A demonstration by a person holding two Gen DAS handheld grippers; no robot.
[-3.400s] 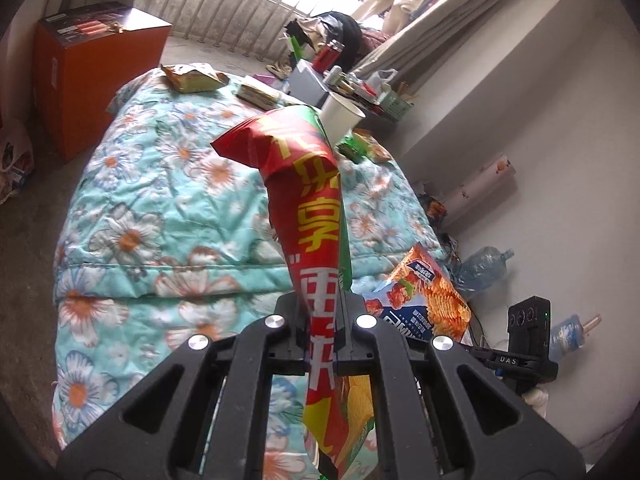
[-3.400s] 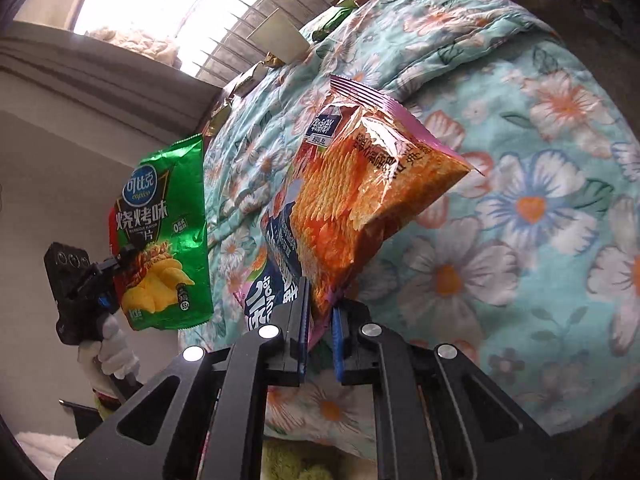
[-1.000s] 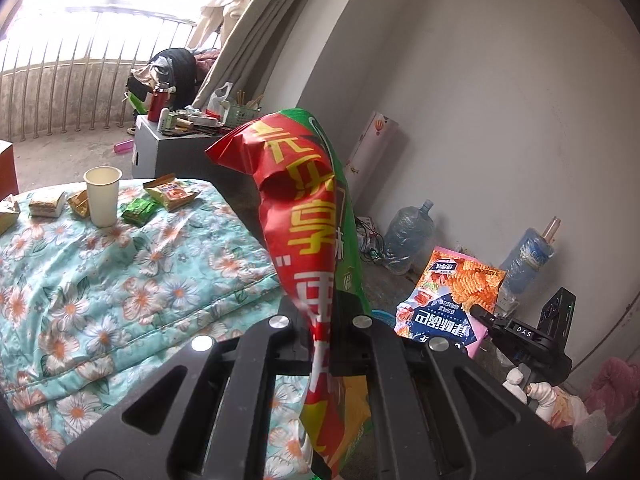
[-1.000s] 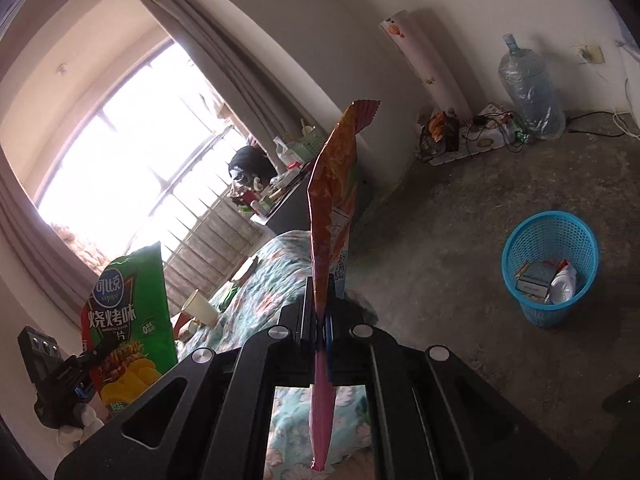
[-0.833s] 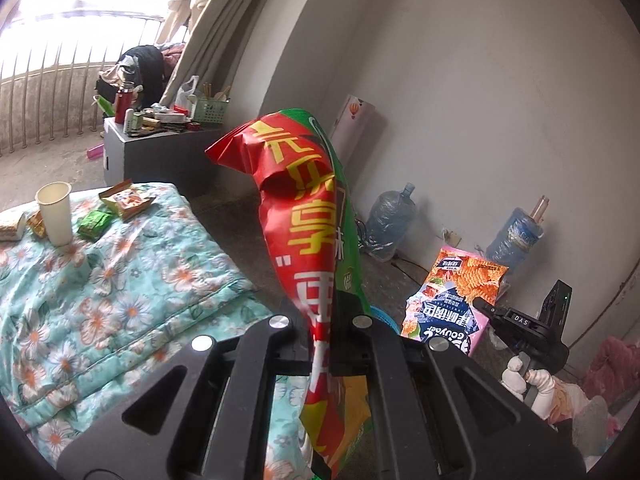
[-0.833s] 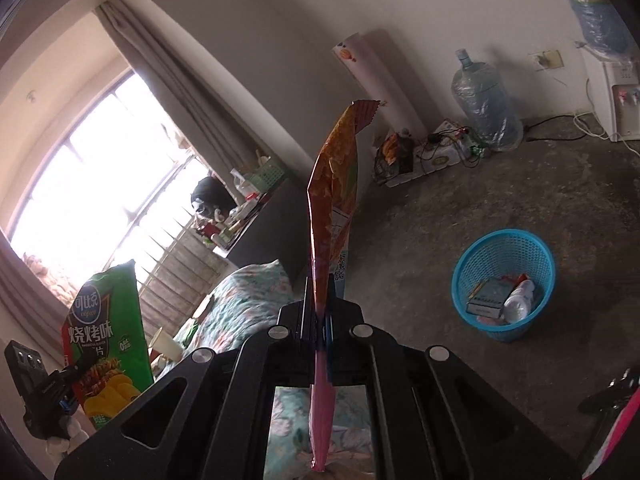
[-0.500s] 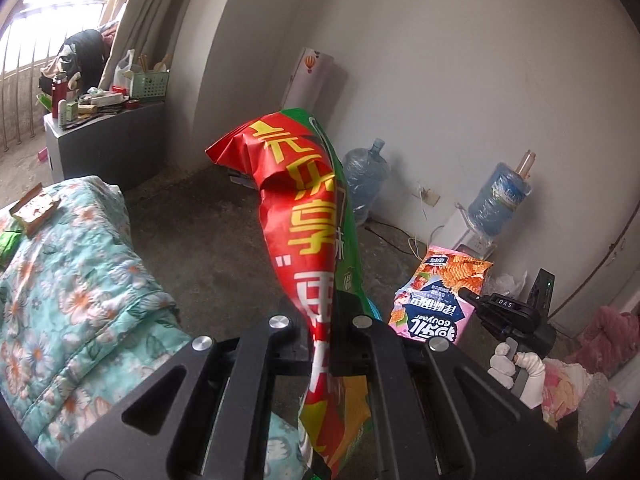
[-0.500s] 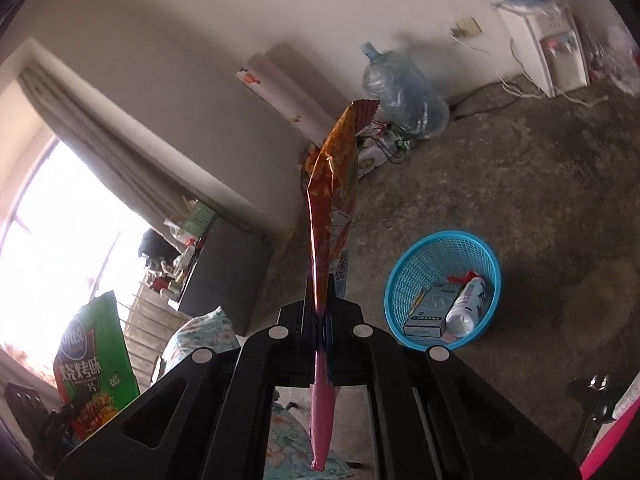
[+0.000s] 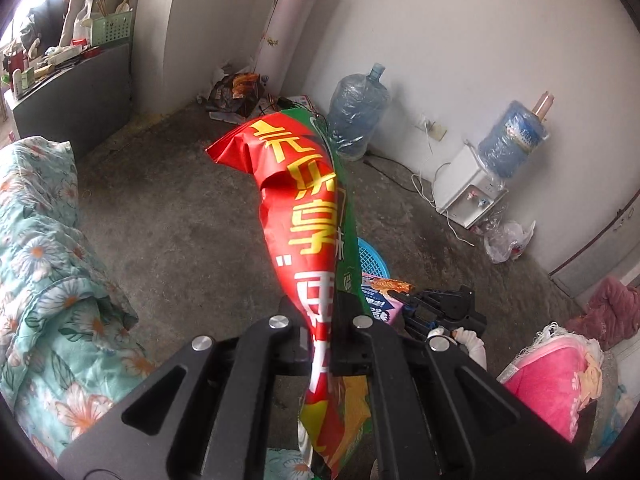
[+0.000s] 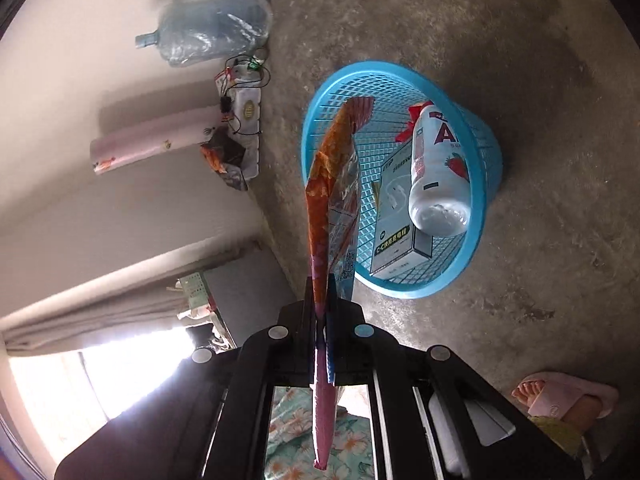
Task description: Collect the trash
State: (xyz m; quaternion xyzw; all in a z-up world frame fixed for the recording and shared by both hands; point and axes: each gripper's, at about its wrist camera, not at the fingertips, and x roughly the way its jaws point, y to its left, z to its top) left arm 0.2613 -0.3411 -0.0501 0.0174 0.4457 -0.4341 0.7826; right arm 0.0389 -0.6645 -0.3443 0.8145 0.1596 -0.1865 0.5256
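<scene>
Now the right tongs [image 10: 322, 312] are clamped on the bottom seam of an orange chip bag [image 10: 332, 184], though their jaws have just been easing apart a little with the bag between them. The bag's top reaches over the near rim of the blue basket [image 10: 486, 184], which sits on the floor just ahead of these tongs. Inside it lie 1 white bottle [image 10: 438, 176] and 1 box [image 10: 394, 224]. The step in hand looks like the drop: the next move probably calls for carrying the bag fully over the basket mouth and letting the jaws part wide, so it falls in rather than catching on the rim.

The left tongs [image 9: 322, 320] are pressed together on a red and green chip bag [image 9: 304, 216], which stands up ahead of them. Beyond it, partly hidden, is the same basket [image 9: 372, 256], with the other tongs [image 9: 440, 306] and their bag to its right. This bag would go in second, I judge.

Further out, a flowered quilt [image 9: 44, 264] lies to the left, 2 water jugs and a dispenser [image 9: 466, 196] stand along the wall ahead, and a pink slipper [image 10: 564, 396] lies right of the right tongs. Nothing blocks the basket mouth.
</scene>
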